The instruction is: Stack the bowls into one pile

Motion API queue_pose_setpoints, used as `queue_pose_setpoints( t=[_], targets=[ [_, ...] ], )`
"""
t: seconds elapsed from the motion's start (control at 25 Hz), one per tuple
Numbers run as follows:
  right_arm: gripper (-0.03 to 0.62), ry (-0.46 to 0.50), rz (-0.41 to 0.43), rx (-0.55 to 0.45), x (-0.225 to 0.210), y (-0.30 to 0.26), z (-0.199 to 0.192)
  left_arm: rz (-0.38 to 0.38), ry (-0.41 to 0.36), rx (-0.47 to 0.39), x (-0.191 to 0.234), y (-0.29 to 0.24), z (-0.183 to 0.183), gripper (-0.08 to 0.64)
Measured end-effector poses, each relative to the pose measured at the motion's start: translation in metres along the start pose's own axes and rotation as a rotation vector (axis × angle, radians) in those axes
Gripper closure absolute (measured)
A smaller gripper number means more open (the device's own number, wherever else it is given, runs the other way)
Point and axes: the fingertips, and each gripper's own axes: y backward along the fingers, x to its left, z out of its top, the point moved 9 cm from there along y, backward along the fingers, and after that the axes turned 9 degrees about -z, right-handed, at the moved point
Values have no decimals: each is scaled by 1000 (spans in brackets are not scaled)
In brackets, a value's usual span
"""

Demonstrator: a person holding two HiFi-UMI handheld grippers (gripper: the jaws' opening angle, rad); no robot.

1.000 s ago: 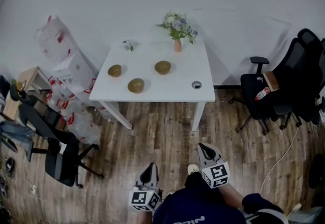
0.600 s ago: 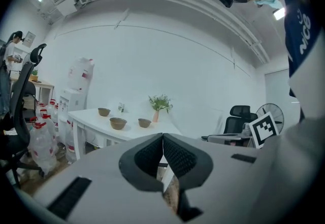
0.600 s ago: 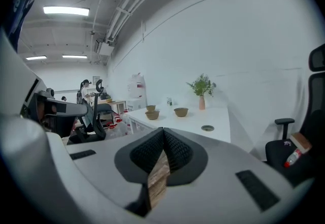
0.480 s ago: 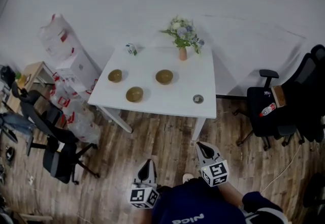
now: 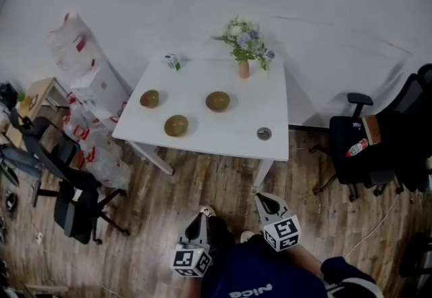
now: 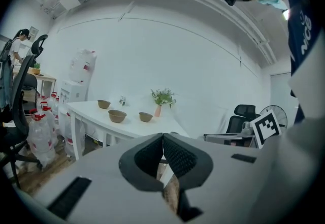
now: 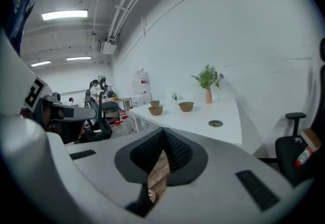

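On the table (image 5: 223, 133) I record three unstacked bowls (image 5: 217, 101); short of it, left gripper (image 5: 196, 221) and right gripper (image 5: 262, 201) closed, empty.

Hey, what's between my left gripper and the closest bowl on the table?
In the head view, only bare wood floor and then the near edge of the white table lie between the left gripper and the nearest bowl. Nothing stands in the way.

On the table (image 5: 226, 133), three bowls are laid out: the left bowl (image 5: 150, 98) near its left edge, the front bowl (image 5: 176, 126) toward its front edge, the middle bowl (image 5: 217, 101) at its centre. A vase (image 5: 244, 69) is set at the table's back edge, a carton (image 5: 173, 61) at its back left corner, and a round dish (image 5: 264, 133) near its front right corner. An office chair (image 5: 361, 148) is placed to the table's right, and bags and boxes (image 5: 94, 90) to its left.
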Motion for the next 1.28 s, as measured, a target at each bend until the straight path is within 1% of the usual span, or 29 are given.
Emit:
queue_pose_setpoints(
  t=[0.16,0.28,0.48,0.64,0.84,1.0,1.12,1.28],
  targets=[
    [571,-14,-18,8,4,-17,3,12,-1,-14,26,-15,7,541],
    [570,-18,-51,2,6,-37,14,-30,-2,-9,53,-36,19,541],
    [570,-34,-98,-6,15,-88,38,-76,-9,-7,111,-78,46,541],
    [571,-50,-147,-8,20,-134,55,-121,-39,2,160,-110,70,541],
    [571,-90,-214,-16,30,-185,71,-173,-59,22,217,-142,98,541],
    [571,-108,-234,2,43,-217,76,-217,-76,42,246,-162,115,541],
    [569,-101,-225,28,51,-238,82,-220,-65,56,262,-174,121,541],
    [570,-106,-218,58,51,-252,83,-215,-58,70,273,-180,121,541]
  ],
)
